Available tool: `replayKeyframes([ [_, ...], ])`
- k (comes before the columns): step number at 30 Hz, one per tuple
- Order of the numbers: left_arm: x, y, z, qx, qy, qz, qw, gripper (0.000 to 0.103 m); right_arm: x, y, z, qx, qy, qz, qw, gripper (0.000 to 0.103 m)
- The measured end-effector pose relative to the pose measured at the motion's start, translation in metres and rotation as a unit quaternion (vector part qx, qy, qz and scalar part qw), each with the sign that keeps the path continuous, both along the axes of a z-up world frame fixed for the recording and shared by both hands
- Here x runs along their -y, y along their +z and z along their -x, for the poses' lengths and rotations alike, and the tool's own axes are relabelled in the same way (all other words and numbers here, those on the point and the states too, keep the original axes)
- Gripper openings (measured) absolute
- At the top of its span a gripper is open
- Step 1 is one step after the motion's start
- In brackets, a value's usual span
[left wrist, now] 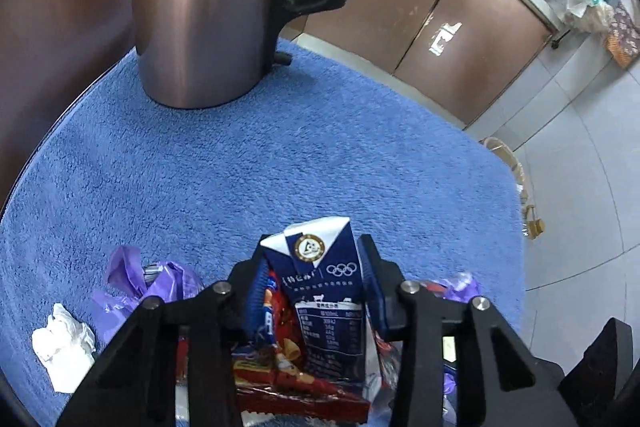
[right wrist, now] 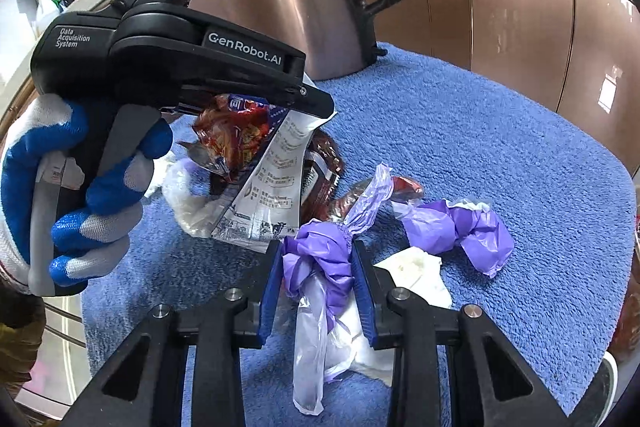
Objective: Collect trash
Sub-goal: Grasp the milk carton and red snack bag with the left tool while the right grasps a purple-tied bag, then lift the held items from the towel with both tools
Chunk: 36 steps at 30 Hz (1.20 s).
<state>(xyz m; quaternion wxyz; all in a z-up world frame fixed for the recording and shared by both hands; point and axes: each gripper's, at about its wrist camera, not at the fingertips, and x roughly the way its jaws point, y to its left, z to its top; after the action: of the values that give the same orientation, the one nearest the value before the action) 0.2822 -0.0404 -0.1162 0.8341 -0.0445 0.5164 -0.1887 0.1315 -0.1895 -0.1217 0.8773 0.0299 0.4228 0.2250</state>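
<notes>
On blue-towelled counter [left wrist: 280, 155], gathering step: left gripper [left wrist: 312, 291] fingers pinching milk carton [left wrist: 320, 267] with red wrapper [left wrist: 280, 367]; right gripper [right wrist: 318, 291] fingers pinching purple bag [right wrist: 316, 255]. More purple scraps [right wrist: 456, 223] at 2 o'clock. Next likely: carry both to bin, unseen.

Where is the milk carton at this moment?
In the left wrist view the milk carton sits low at centre, clamped in the left gripper together with a red snack wrapper, above the blue towel, nearer than the kettle.
</notes>
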Motion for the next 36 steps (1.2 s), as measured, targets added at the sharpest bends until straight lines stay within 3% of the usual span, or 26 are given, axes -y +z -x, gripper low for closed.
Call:
replayKeyframes([
  [14, -0.024, 0.074, 0.064, 0.068, -0.011, 0.058, 0.9960, 0.035, 0.016, 0.058, 0.065, 0.058, -0.006, -0.042, 0.997, 0.030],
  [19, -0.049, 0.106, 0.096, 0.107, -0.014, 0.140, 0.9843, 0.035, 0.014, 0.074, 0.082, 0.077, -0.010, -0.042, 0.996, 0.030],
  [25, -0.066, 0.118, 0.125, 0.142, -0.010, 0.174, 0.9745, 0.035, 0.018, 0.087, 0.105, 0.090, -0.019, -0.041, 0.995, 0.030],
  [30, -0.061, 0.094, 0.132, 0.115, -0.021, 0.143, 0.9829, 0.036, 0.020, 0.092, 0.120, 0.096, -0.022, -0.040, 0.994, 0.030],
  [32, -0.050, 0.069, 0.134, 0.083, -0.027, 0.104, 0.9908, 0.036, 0.020, 0.090, 0.123, 0.094, -0.023, -0.041, 0.994, 0.030],
  [36, -0.034, 0.017, 0.133, 0.016, -0.045, 0.046, 0.9978, 0.036, 0.022, 0.083, 0.126, 0.086, -0.029, -0.040, 0.995, 0.030],
])
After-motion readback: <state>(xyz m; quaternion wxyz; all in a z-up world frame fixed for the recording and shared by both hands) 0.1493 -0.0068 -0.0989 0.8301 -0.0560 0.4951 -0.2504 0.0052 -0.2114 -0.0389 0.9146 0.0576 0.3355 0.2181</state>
